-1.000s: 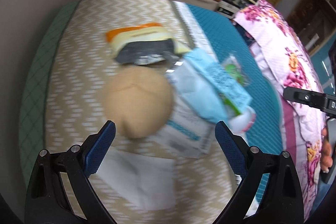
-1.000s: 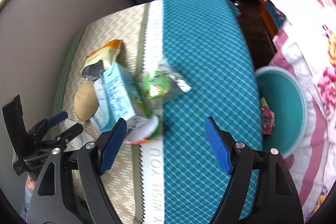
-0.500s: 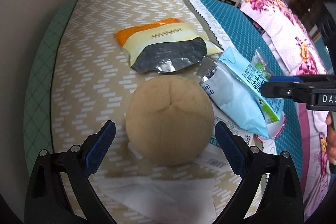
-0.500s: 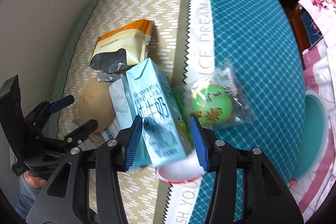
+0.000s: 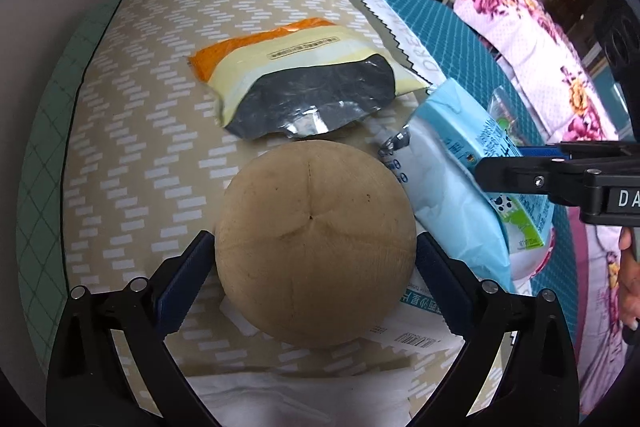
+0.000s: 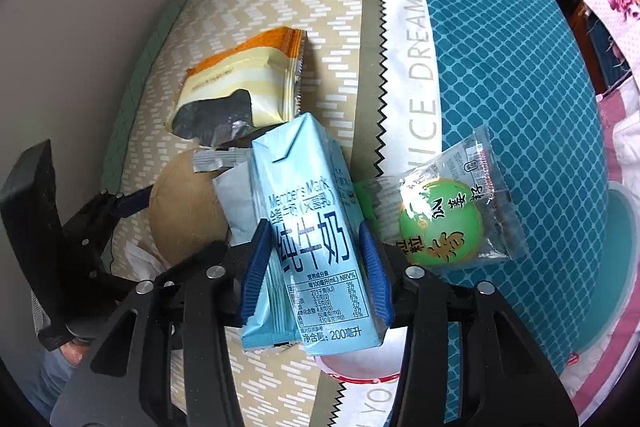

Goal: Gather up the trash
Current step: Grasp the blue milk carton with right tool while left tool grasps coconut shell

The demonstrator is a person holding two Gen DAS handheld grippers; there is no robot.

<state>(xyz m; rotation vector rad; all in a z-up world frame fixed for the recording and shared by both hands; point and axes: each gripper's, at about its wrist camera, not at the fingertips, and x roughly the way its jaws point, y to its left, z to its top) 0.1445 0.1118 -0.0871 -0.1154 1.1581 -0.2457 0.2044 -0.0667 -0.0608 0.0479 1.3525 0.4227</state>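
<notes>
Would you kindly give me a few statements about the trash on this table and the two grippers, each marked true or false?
1. The right gripper has its jaws around the light blue milk carton. True; its jaws have just been closing.
2. The round tan shell sits between the left gripper's jaws. True.
3. The orange and cream wrapper is sealed and unopened. False; it is torn open, showing its dark foil inside.
4. The green sweet in the clear packet lies on the beige side of the cloth. False; it lies on the teal side.
</notes>
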